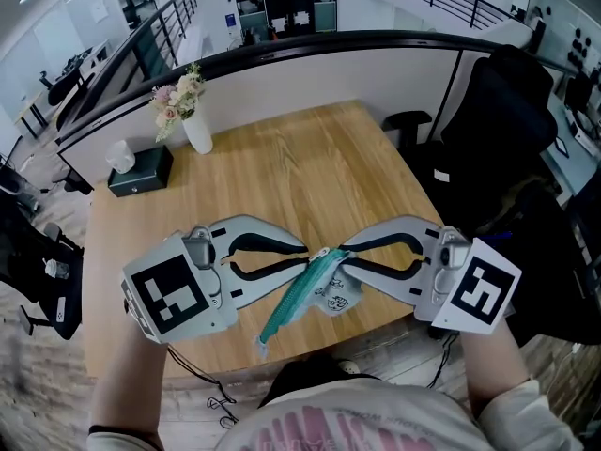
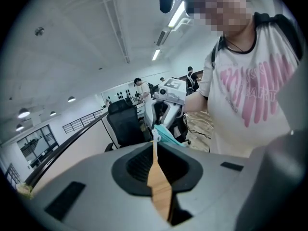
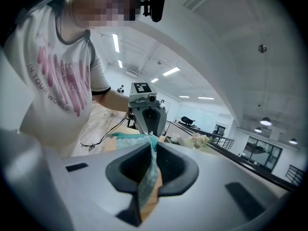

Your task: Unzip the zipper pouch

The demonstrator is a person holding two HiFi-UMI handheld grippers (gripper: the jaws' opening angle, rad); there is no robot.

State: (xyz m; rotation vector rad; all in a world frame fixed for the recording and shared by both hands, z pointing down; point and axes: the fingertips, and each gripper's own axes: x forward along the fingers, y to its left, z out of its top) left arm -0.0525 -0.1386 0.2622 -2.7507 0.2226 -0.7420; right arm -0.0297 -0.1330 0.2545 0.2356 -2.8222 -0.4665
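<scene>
A teal zipper pouch [image 1: 299, 301] with a white printed side hangs over the wooden table [image 1: 310, 167], held up between my two grippers, whose tips meet at its top end. My left gripper [image 1: 311, 255] comes in from the left, shut on the small white zipper pull [image 2: 155, 137] at its fingertips. From the right, my right gripper [image 1: 345, 256] is shut on the pouch's teal fabric [image 3: 147, 174], which runs down between its jaws. In the left gripper view the pouch [image 2: 169, 134] shows just beyond the tips. The pouch's lower end dangles near the table's front edge.
At the table's far left stand a white vase of flowers [image 1: 191, 111] and a black tissue box [image 1: 139, 170]. A black office chair [image 1: 498, 111] stands to the right of the table. Cables lie on the floor below the front edge.
</scene>
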